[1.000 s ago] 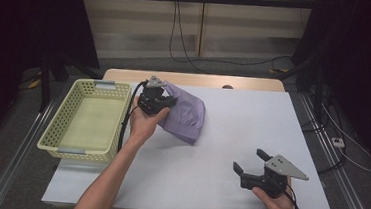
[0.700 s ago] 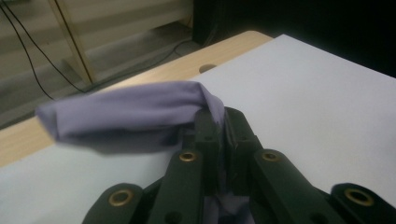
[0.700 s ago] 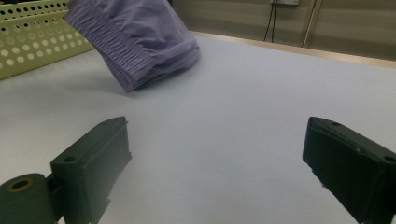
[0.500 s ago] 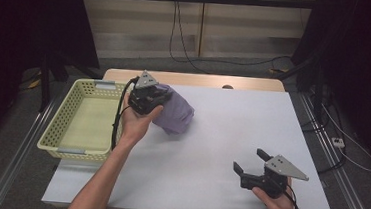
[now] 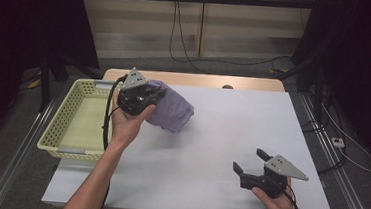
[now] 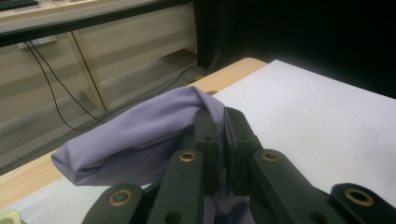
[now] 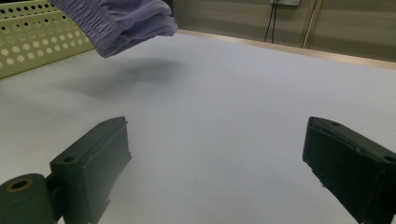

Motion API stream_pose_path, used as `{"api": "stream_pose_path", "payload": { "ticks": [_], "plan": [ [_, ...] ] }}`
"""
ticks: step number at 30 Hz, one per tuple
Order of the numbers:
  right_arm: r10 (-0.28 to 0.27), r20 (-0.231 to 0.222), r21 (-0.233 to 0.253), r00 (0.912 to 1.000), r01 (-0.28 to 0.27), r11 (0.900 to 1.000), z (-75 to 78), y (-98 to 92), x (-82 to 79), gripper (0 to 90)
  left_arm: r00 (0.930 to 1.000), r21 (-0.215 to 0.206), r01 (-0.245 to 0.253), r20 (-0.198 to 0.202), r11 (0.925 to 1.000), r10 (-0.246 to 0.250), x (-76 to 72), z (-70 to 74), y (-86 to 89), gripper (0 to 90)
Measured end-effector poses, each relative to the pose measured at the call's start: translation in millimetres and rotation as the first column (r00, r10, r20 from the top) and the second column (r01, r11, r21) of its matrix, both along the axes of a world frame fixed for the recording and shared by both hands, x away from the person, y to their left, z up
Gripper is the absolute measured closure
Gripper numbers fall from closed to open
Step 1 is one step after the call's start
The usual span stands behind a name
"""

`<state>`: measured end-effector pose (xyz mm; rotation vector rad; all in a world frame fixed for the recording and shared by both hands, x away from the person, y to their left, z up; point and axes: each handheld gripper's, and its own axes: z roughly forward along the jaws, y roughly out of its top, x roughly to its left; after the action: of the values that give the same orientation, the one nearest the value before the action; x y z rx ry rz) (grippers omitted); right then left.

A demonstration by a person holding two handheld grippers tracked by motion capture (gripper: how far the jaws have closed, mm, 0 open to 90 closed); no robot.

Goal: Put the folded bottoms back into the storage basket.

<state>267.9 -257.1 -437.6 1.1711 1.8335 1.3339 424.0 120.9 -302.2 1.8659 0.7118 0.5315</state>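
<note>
— Since the earlier frame, your left gripper (image 5: 146, 94) has carried the purple cloth (image 5: 172, 112) leftward, closer to the basket (image 5: 66, 125). Your right gripper (image 5: 250, 166) has stayed where it was, near the bench's front right.

— Is the cloth off the bench (image 5: 231, 138) now?

— Yes. From the right gripper view you see the cloth (image 7: 121, 18) hanging above the white surface with a soft shadow beneath it. Your left gripper's jaws are clamped tight on a fold of it; in the left gripper view the fabric (image 6: 140, 135) bulges out to the left of the black jaws.

— What does the material look like?

— Soft, matte and bunched, with a gathered, ribbed edge. The basket is pale yellow-green plastic with rows of round holes in its walls (image 7: 32, 42). Your bench has a smooth white top and a wooden strip along its far edge.

— And your right gripper?

— Its jaws stand wide apart, holding nothing. Your left hand (image 5: 129, 122) hides much of the left gripper, and the cloth's overall shape is hard to make out.
</note>
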Motion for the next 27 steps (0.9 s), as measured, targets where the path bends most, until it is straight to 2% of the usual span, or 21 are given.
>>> {"api": "stream_pose_path", "payload": {
  "ticks": [2,5,7,13,27],
  "plan": [
    [-0.002,0.001,0.003,1.0000,0.002,1.000,-0.1,-0.3,0.0,7.0,1.0000,0.017,0.001,0.007,0.9999,-0.002,-2.0,2.6,1.0,85.8],
    [-0.001,0.007,0.002,1.0000,0.001,1.000,0.2,-0.9,-0.4,7.0,0.9999,0.004,0.001,0.016,1.0000,-0.001,-6.3,4.5,4.5,85.8],
    [-0.005,0.007,0.005,1.0000,0.005,1.000,0.2,-0.9,-0.2,6.9,0.9998,0.014,-0.001,0.020,0.9999,0.001,-7.4,5.7,6.0,85.8],
    [0.004,0.006,0.006,1.0000,-0.004,1.000,0.6,-1.2,-1.2,6.0,0.9995,0.007,-0.012,0.030,0.9999,0.012,-15.5,9.3,15.2,85.8],
    [0.007,0.010,0.004,0.9999,-0.007,1.000,1.0,-1.1,-1.1,6.0,0.9958,-0.053,-0.035,0.083,0.9980,0.040,-31.6,32.8,37.5,85.7]
  ]
}}
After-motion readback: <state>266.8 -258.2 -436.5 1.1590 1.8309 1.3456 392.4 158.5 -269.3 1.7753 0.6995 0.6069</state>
